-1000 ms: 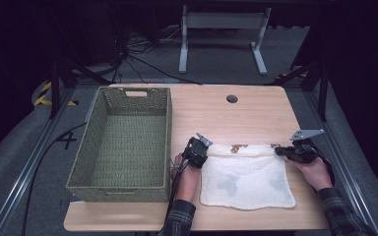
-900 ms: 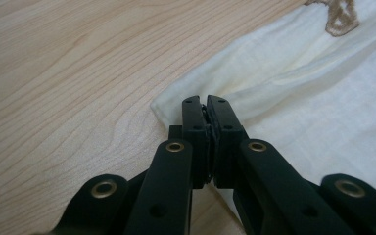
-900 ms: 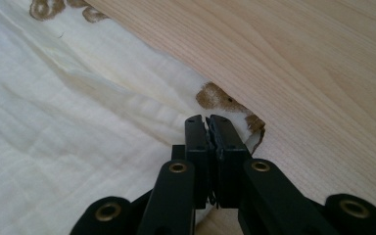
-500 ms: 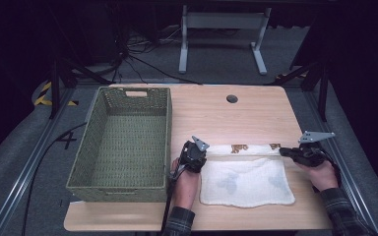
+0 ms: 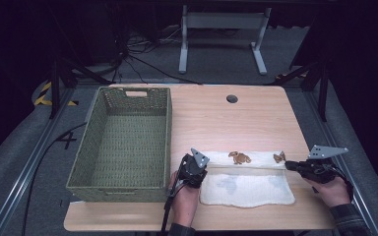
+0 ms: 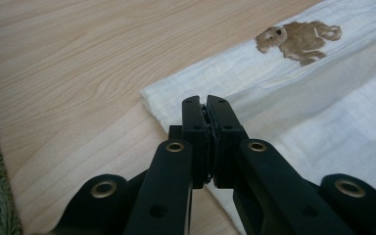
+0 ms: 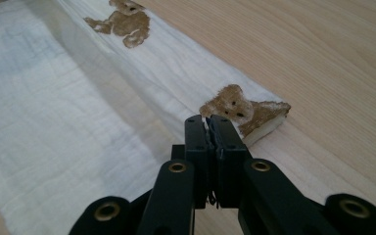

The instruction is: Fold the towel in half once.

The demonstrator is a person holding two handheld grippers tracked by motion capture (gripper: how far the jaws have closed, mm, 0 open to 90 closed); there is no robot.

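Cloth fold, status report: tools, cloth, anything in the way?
Left tool and right tool both shut on the cloth, far edge folded toward the person. Basket left of it, apart. Nothing in the way.

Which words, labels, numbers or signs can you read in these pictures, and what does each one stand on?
"4": a dark mark on the grey floor left of the woven basket; it looks like the numeral, though it is faint.
No other text is legible. The white cloth carries brown bear pictures, not writing, and the left gripper and right gripper show no readable label.
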